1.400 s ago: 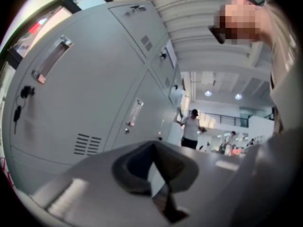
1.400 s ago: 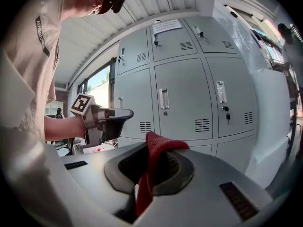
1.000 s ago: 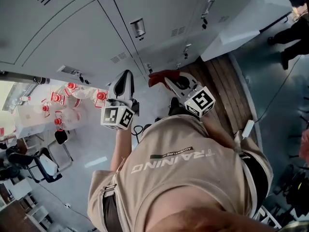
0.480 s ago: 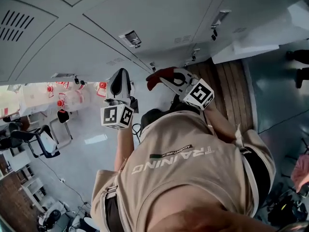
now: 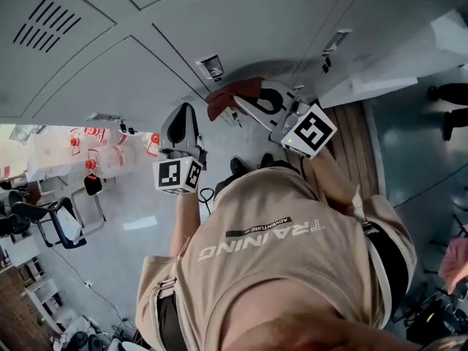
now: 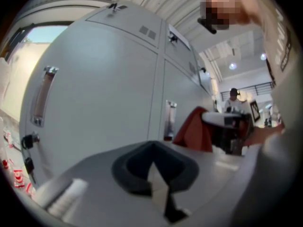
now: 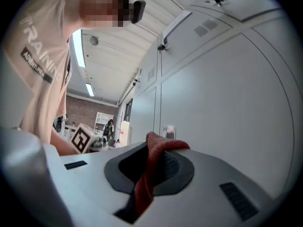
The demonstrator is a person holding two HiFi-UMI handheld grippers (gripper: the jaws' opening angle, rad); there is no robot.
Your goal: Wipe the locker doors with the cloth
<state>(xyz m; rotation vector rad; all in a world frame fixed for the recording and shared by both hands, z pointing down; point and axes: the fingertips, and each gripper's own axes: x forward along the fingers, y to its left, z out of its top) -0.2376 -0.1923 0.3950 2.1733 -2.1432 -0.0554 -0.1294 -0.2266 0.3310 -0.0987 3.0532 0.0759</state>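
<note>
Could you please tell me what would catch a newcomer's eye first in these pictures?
The red cloth stands out most, pinched in the right gripper and held close to the grey locker doors near the top of the head view. Next come the black-and-white marker cubes on both grippers. The left gripper, to the cloth's left, has its jaws together with nothing in them.
</note>
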